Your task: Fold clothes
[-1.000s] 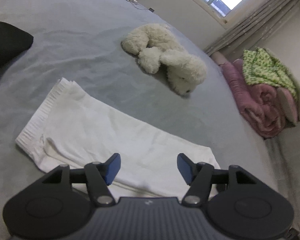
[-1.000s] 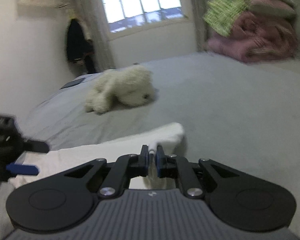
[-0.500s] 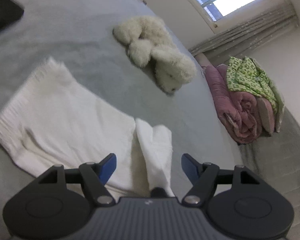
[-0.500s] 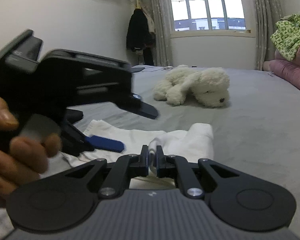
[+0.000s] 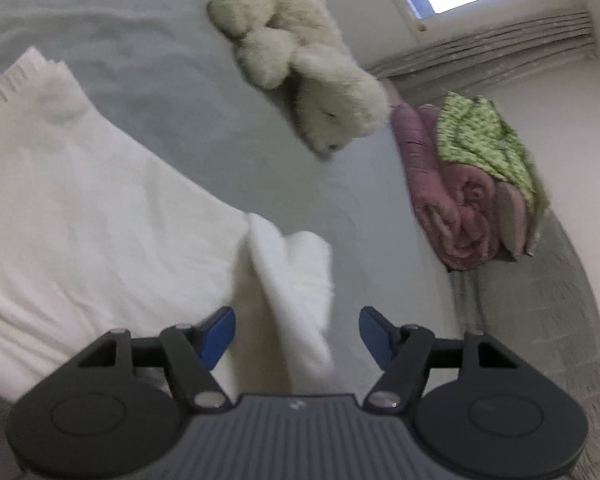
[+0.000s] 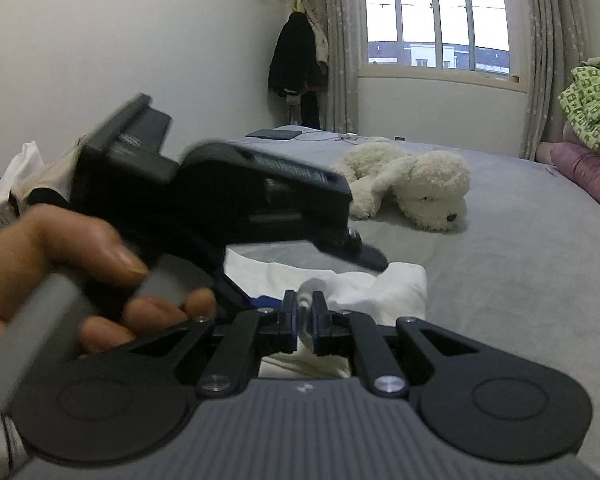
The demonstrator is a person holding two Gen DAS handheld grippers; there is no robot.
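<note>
Grey bed (image 5: 148, 60) carries white garment (image 5: 80, 208), mostly flat. One end raised, pinched in right gripper (image 6: 305, 312) jaws: fold partway, flap not laid. Left gripper (image 5: 296, 330) jaws wide, straddling raised flap, holding nothing.

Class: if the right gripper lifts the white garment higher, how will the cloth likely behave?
Probably floppy: the garment already drapes in a ridge from the shut right gripper. Likely light, since a small pinch raises it. The rest may drag across the bed.

Bedroom: bed (image 5: 172, 92), plush dog (image 6: 416, 184).
</note>
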